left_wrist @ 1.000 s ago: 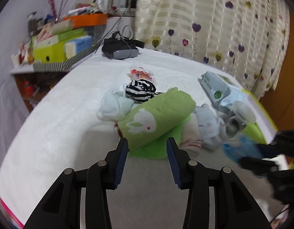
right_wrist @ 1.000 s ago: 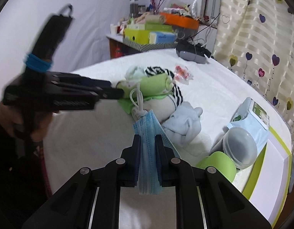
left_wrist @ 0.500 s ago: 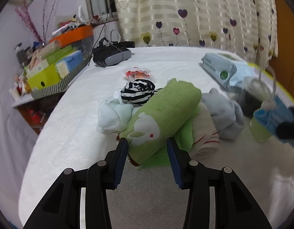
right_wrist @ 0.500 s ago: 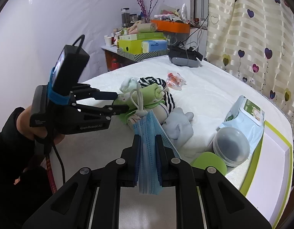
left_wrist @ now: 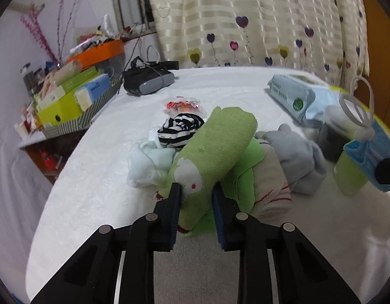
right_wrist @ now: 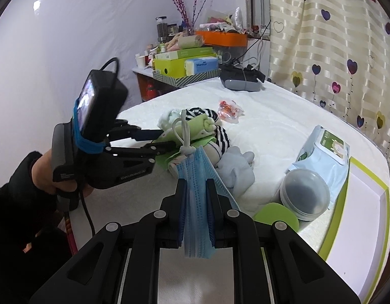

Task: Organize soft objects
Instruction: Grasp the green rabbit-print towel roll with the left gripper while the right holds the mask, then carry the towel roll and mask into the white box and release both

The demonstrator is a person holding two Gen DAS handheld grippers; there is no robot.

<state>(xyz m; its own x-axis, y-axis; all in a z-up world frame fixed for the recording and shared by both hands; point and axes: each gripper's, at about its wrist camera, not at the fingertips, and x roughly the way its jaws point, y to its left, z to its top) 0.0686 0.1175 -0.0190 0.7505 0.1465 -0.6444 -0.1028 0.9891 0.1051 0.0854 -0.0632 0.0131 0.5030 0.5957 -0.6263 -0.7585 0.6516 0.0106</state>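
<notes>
A rolled green towel [left_wrist: 215, 147] with a white rabbit print lies on a pile of soft cloths on the white bed. My left gripper [left_wrist: 196, 187] is closing, and its blue pads press on the roll's near end. The right wrist view shows this gripper [right_wrist: 162, 140] from the side, gripping the towel [right_wrist: 197, 126]. My right gripper [right_wrist: 197, 185] is shut on a folded blue face mask [right_wrist: 197, 202], whose white ear loops hang free above the bed. The mask [left_wrist: 367, 157] also shows at the right of the left wrist view.
Around the roll lie a striped sock [left_wrist: 181, 129], a pale blue cloth [left_wrist: 149, 162], a grey-blue cloth [left_wrist: 296, 157] and a cream cloth [left_wrist: 270, 190]. A wipes pack [right_wrist: 324, 152], a lidded jar [right_wrist: 305, 195] and a green-rimmed tray [right_wrist: 359, 215] sit right. A cluttered shelf [left_wrist: 68, 96] stands left.
The left jaws have narrowed from wide open onto the near end of the green towel, and the view has rolled slightly. The right gripper still holds the mask.
</notes>
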